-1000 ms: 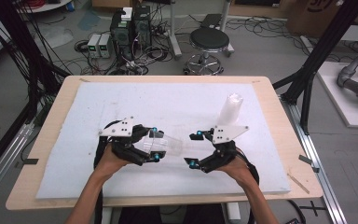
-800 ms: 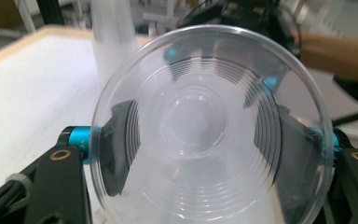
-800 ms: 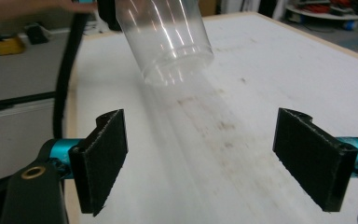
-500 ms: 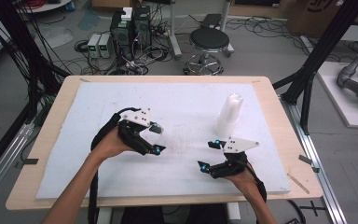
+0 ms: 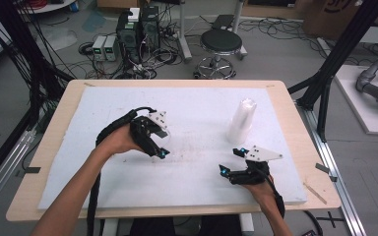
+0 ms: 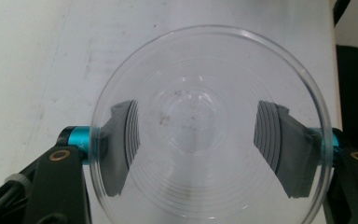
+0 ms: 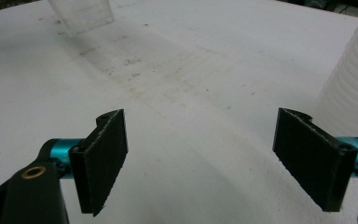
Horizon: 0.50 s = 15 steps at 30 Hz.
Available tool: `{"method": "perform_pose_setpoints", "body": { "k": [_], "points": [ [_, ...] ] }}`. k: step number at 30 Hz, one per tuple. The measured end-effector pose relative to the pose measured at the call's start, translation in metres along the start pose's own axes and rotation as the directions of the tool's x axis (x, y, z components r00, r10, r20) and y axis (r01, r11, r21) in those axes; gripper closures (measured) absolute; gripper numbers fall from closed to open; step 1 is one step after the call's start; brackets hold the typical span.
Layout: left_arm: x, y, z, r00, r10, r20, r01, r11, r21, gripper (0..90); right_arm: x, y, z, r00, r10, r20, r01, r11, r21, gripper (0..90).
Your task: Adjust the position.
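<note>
Moved apart since a second ago, when both grippers met at mid-table around a clear cup; carried that cup off toward the table's left in the left gripper (image 5: 158,145); drew the right gripper (image 5: 232,161) back toward the near right edge and lower; left the stack of cups (image 5: 240,121) standing where it had been.

Clamped on the clear plastic cup (image 6: 209,126) in the left gripper view, grey pads (image 6: 279,144) pressing its wall from both sides, mouth turned to the camera, base pointing down at the white mat (image 5: 197,105); seen through the bottom, mat flecked with small dark specks. Held clear of the mat in the high view, left of centre, gripper tilted downward under the left hand (image 5: 120,140); cup itself too faint to pick out there.

Spread wide and empty in the right gripper view (image 7: 200,163), black pads (image 7: 103,161) well apart with bare mat between; rested low near the mat's front right, under the right hand (image 5: 263,189). Stood upright to the right of those jaws, the white stack of cups (image 7: 354,88), near but not touching; showed at the top left of the same view, the bottom of the clear cup (image 7: 81,16), well apart.
</note>
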State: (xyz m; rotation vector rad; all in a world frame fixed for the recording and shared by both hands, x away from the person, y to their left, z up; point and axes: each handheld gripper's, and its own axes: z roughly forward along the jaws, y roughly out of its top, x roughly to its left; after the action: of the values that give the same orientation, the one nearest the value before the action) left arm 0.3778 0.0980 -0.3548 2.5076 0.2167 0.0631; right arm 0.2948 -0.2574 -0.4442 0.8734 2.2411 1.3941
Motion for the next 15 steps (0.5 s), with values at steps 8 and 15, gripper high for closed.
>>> {"method": "perform_pose_setpoints", "body": {
  "k": [8, 15],
  "points": [
    [0.0013, 0.0034, 0.0003, 1.0, 0.003, -0.005, -0.003, 0.999, 0.045, 30.8, -0.0022, -0.0051, 0.0029, 0.9999, 0.012, 0.003, -0.012, 1.0, 0.008, 17.5],
    [0.0025, 0.0025, 0.0012, 0.9999, -0.005, -0.009, 0.005, 0.9983, 0.058, 30.9, -0.0026, -0.0068, 0.005, 0.9997, 0.023, 0.01, -0.023, 1.0, 0.015, 17.5]
  ]
}}
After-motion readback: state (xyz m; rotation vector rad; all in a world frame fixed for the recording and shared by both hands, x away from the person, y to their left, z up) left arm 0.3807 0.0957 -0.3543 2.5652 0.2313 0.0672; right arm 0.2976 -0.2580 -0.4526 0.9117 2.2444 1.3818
